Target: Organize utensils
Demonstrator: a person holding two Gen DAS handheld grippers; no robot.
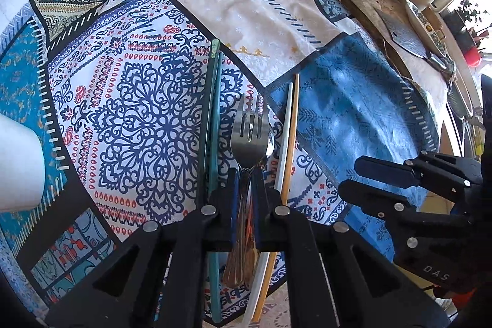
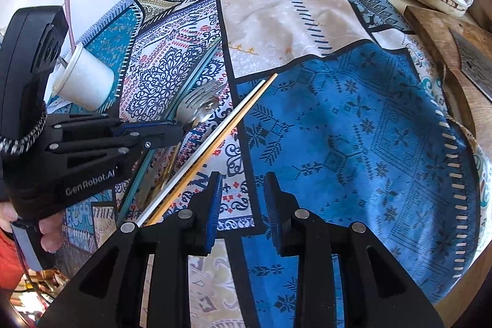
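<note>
At the centre of the left wrist view, the left gripper (image 1: 246, 174) pinches a steel fork (image 1: 249, 125) and a spoon (image 1: 269, 143) by their necks, fingers (image 1: 229, 189) pressed close upon them. Teal chopsticks (image 1: 212, 119) lie just left of the fork, a white and a tan chopstick (image 1: 290, 137) just right, all on the patchwork cloth (image 1: 138, 112) covering the surface. In the right wrist view, the right gripper (image 2: 243, 205) hovers at lower centre, fingers (image 2: 215, 205) spread over blue cloth, holding nothing. A white paper cup (image 2: 84, 82) lies tipped at upper left.
</note>
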